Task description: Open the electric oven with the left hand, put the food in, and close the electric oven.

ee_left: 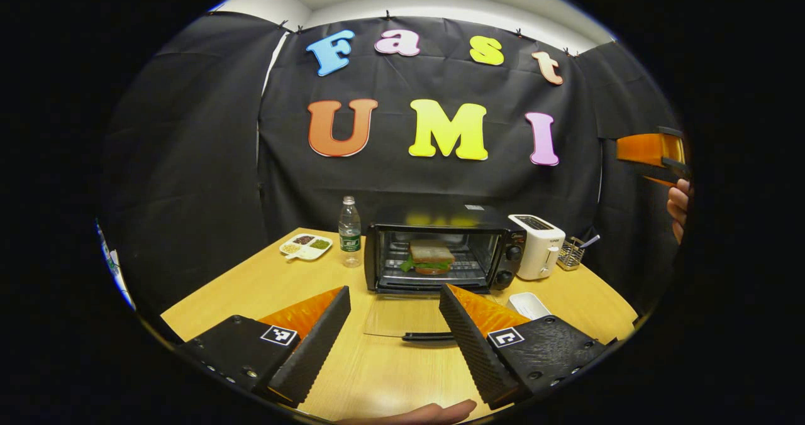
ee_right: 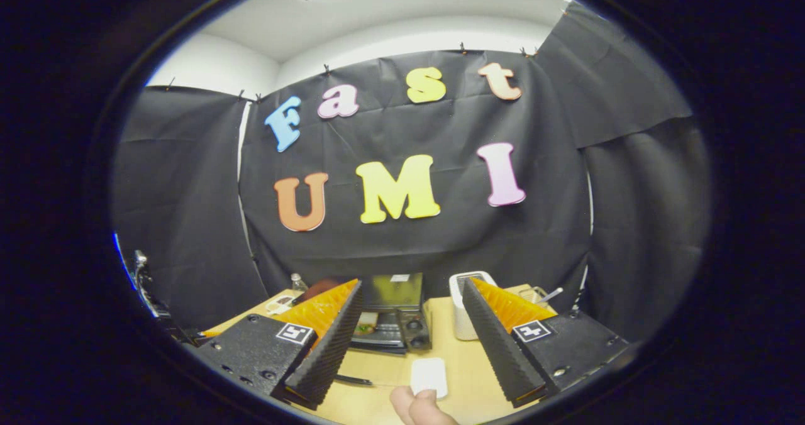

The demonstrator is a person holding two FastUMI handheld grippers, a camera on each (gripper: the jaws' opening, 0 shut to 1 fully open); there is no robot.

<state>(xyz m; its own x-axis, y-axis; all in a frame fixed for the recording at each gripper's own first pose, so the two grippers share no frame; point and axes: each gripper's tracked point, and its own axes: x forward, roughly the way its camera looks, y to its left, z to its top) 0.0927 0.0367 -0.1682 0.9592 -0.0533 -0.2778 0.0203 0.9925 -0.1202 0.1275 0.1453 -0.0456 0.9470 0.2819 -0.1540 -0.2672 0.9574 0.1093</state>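
**Sandwich in, door still down**

The left gripper had its two fingers wide apart, with nothing between them. It hung over the wooden table, a little way back from the oven door. The right gripper also had its fingers spread apart and held nothing. It was up high, looking down over the table. In the left gripper view, a piece of it showed far off at the right edge, with a hand wrapped around it.

Past the left fingers, the electric oven stood open. Its glass door lay flat toward the table, with the dark handle at the front. The sandwich sat inside on the rack. So opening looked done, and the food looked put in. Closing the door was the part left.

A small white tray lay on the table just right of the door. It looked bare.

In the right gripper view, the fingers covered much of the oven, so the sandwich was hard to make out there. The glass door was see-through, so its edges were hard to pick out.
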